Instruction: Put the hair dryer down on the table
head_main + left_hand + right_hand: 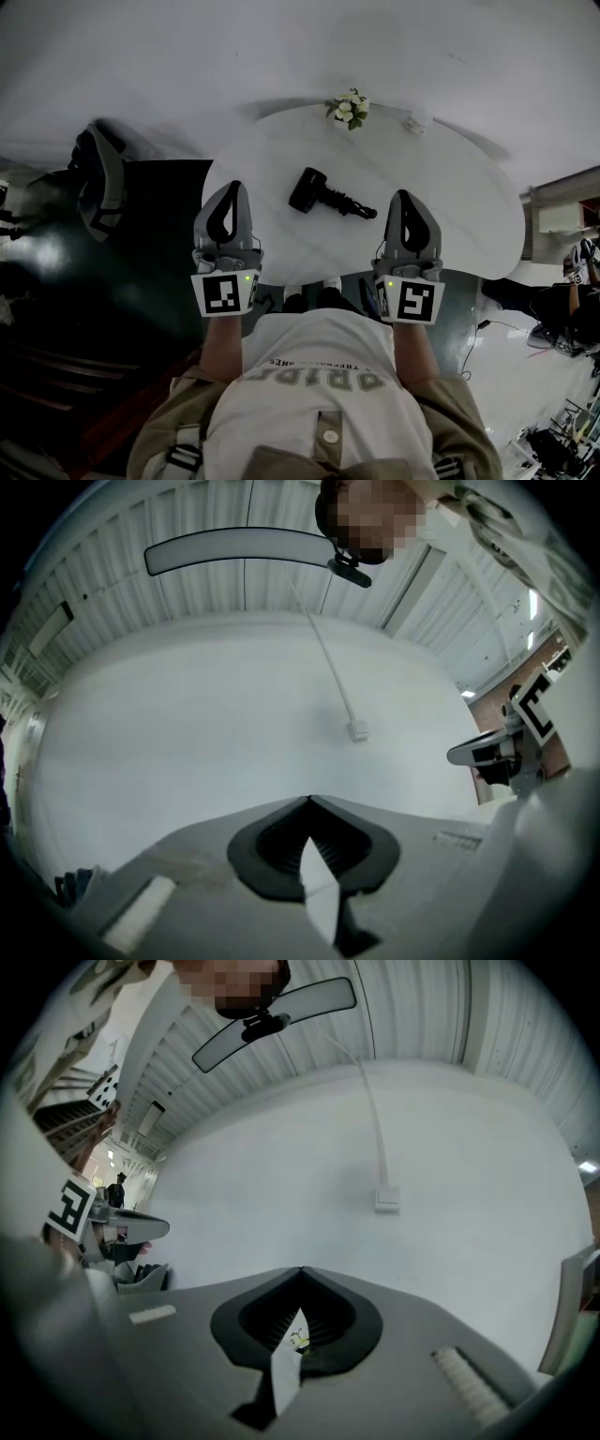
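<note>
A black hair dryer (325, 195) lies on its side on the white oval table (450, 225), head to the left and handle to the right. My left gripper (231, 193) is held upright near the table's left front edge, to the left of the dryer and apart from it, jaws shut and holding nothing. My right gripper (405, 199) stands upright to the right of the dryer's handle, also shut and holding nothing. In both gripper views the closed jaws point up at a white wall and ceiling: the left gripper (307, 803) and the right gripper (301, 1272).
A small pot of white flowers (349, 108) stands at the table's far edge, with a small white object (413, 124) to its right. A dark chair (101, 178) stands left of the table. Clutter (562, 309) lies on the floor at the right.
</note>
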The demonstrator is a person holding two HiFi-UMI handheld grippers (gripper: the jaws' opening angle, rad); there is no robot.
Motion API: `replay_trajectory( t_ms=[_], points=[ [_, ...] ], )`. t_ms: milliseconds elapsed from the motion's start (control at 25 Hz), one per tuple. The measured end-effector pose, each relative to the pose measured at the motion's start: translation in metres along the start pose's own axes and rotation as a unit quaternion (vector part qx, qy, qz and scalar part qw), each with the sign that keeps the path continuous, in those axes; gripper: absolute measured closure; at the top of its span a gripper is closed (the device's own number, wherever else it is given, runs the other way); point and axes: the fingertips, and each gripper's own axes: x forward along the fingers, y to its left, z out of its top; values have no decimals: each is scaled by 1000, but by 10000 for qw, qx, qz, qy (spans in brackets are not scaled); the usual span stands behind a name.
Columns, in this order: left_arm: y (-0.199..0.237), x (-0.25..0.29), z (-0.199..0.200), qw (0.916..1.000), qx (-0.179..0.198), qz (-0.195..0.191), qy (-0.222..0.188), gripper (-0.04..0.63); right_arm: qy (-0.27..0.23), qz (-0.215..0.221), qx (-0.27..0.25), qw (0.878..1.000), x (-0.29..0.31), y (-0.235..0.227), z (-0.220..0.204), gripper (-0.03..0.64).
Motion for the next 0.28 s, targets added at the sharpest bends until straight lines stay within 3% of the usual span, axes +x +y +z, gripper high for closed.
replay_trajectory(
  t_ms=[280],
  points=[
    [0,-2,0,10000,36,25,-19,588,30,-54,-17,10000,-2,-3,-1,617]
  ],
)
